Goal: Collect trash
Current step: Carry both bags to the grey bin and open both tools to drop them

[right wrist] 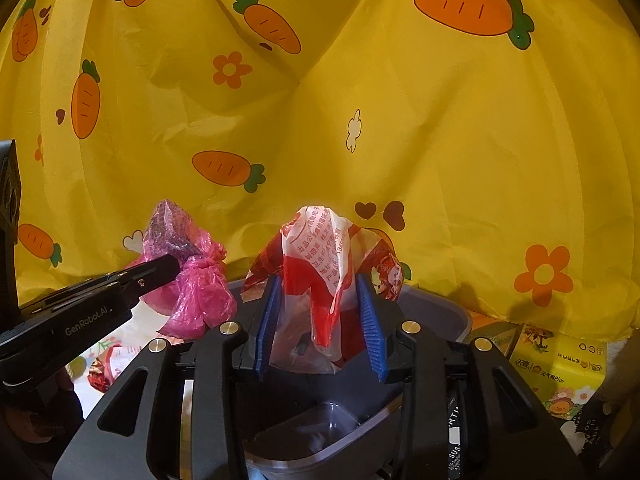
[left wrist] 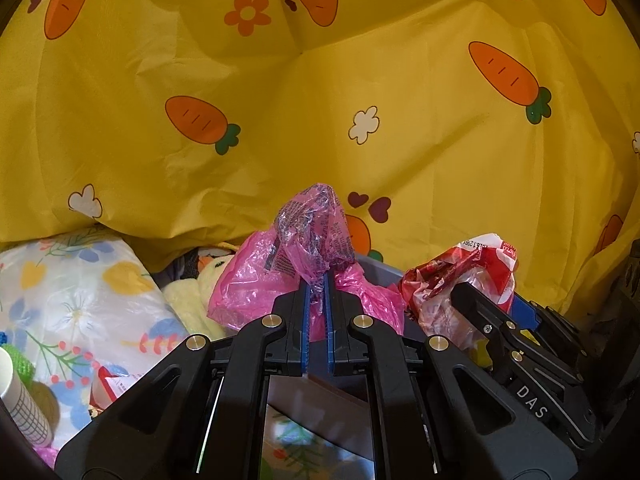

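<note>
My left gripper is shut on a crumpled pink plastic bag and holds it up in front of a yellow carrot-print cloth; the bag also shows in the right wrist view, at the left. My right gripper has its blue pads set apart, with a red and white plastic bag standing between them. In the left wrist view the red and white bag is at the right, with the right gripper on it. A grey bin lies just below both bags.
The yellow carrot-print cloth fills the background. A floral white bag, a plush toy and a white tube lie at the left. Yellow tissue packs sit at the right. A clear plastic tub lies inside the bin.
</note>
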{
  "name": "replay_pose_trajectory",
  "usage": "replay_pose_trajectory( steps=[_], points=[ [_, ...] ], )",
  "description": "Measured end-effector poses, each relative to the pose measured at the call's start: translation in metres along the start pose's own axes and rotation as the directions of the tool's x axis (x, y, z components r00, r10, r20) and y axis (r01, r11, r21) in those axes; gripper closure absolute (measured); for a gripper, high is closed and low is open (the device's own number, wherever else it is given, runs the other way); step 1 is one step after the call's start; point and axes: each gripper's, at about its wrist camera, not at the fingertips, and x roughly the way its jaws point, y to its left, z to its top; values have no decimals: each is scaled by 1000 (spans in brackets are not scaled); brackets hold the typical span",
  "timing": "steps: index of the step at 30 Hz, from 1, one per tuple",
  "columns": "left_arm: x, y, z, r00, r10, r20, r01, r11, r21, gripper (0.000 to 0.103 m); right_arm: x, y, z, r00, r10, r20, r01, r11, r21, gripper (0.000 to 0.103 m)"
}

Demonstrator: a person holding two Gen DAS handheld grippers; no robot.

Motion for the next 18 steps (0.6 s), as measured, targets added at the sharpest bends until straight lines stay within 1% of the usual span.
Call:
replay_pose_trajectory(
  steps=[5,7,9,10,11,12,13,16,18],
  points=[
    [8,3,-1,1000,-21,-21,21,1000,-22,97,7,2,-4,1000,-4,-25,4,1000,2,62],
    [9,4,-1,999,-22,-25,21,999,-32,97,10,3,-4,1000,-2,-31,2,1000,-1,59],
    [9,5,-1,999,-20,-25,19,999,-26,90,11,4,-5,999,-7,-34,7,1000,-6,54],
    [8,7,-1,1000,-17,-25,16,999,-30,77,11,4,-5,999,-11,-33,11,1000,-4,52],
    [6,9,-1,1000,-12,-20,11,999,-39,54,10,2,-6,999,-17,-34,17,1000,0,46],
    [3,12,-1,1000,2,-8,-3,999,-54,43,10,1,-7,999,-18,-35,18,1000,6,43],
    [-1,16,-1,1000,15,10,-14,997,-72,33,10,0,-7,999,-19,-39,19,1000,10,42],
    [-14,27,-1,998,51,32,-47,994,-102,25,8,0,-8,999,-27,-38,27,1000,13,36],
    [-24,32,-2,995,90,43,-86,991,-103,22,4,2,-8,999,-26,-27,27,1000,14,29]
  ],
)
